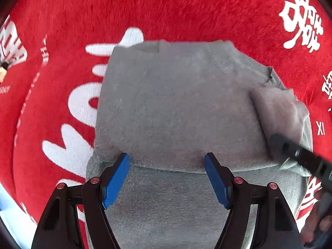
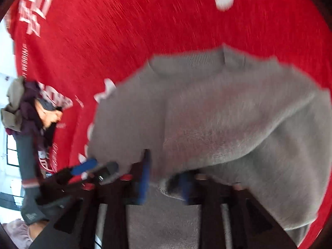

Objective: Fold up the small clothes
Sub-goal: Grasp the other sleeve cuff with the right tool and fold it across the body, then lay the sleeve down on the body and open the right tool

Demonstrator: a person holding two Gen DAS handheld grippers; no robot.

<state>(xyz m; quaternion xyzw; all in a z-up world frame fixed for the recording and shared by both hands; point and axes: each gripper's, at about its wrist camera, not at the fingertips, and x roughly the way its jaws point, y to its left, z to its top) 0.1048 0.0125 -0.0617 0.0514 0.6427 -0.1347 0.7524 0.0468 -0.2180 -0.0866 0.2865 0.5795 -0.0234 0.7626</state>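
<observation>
Grey sweater (image 1: 176, 108) lying partly folded on red printed surface (image 1: 166, 10). Left gripper (image 1: 167, 161) above its folded hem, blue fingers (image 1: 116, 180) spread apart, gripping nothing. Right gripper (image 2: 165, 178) pinching a raised fold of sweater between blurred fingers (image 2: 145, 178).

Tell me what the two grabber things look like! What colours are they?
The left gripper has black plastic arms shaped like open triangles, with flat blue ribbed fingertips and round red buttons at the joints. The right gripper looks the same kind: black frame, blue pads, red dots, though its picture is blurry. No cables show. A dark sleeve with a pale cuff stripe shows at the left.
</observation>
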